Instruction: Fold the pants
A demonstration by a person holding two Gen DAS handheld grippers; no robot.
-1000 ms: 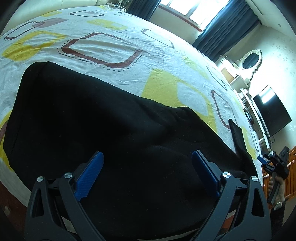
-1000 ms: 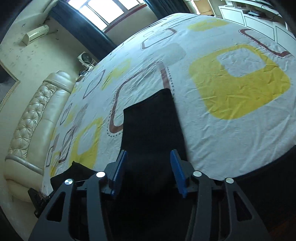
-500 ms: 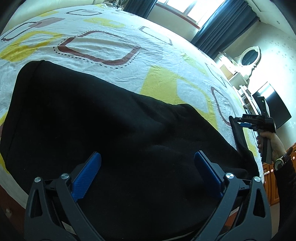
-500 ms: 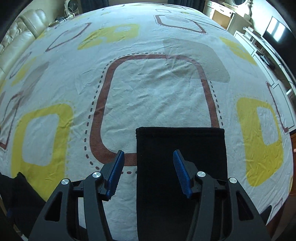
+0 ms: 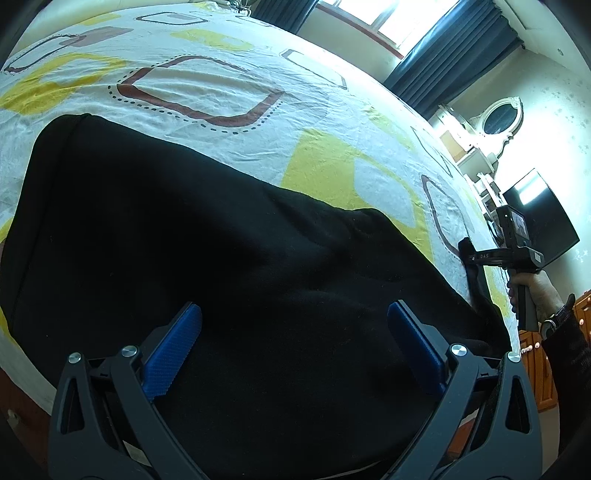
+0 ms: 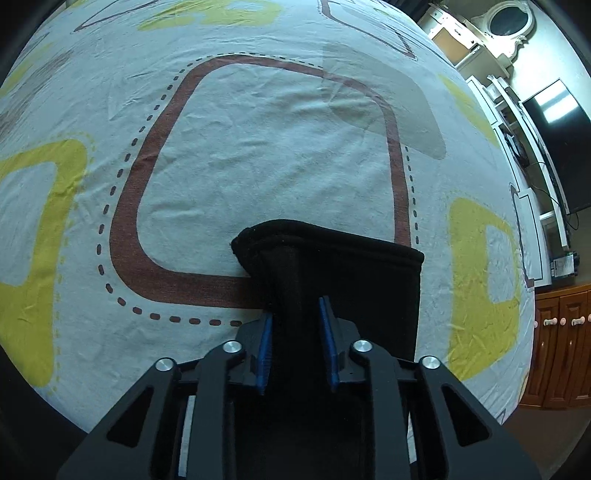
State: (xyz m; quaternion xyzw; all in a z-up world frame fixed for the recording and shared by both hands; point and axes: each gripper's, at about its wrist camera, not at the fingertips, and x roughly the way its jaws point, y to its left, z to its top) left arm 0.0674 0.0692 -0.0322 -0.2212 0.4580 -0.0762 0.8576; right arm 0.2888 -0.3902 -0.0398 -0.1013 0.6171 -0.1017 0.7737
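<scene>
Black pants lie spread on a patterned bedsheet. My left gripper hovers open over the wide near part of the pants, its blue pads far apart and gripping nothing. At the far right of the left wrist view, a hand holds my right gripper down at the leg's end. In the right wrist view, my right gripper is shut on the pants leg. A ridge of black cloth is pinched between its pads, and the hem's left corner is lifted and curled.
The bedsheet stretches well beyond the leg's hem. Along the right wall are a dark TV screen, white shelving with an oval mirror, and wooden cabinets. Dark curtains frame a bright window.
My right gripper swung round over the leg's end, came down and shut on it, bunching the hem. The left gripper stayed where it was, still open.
</scene>
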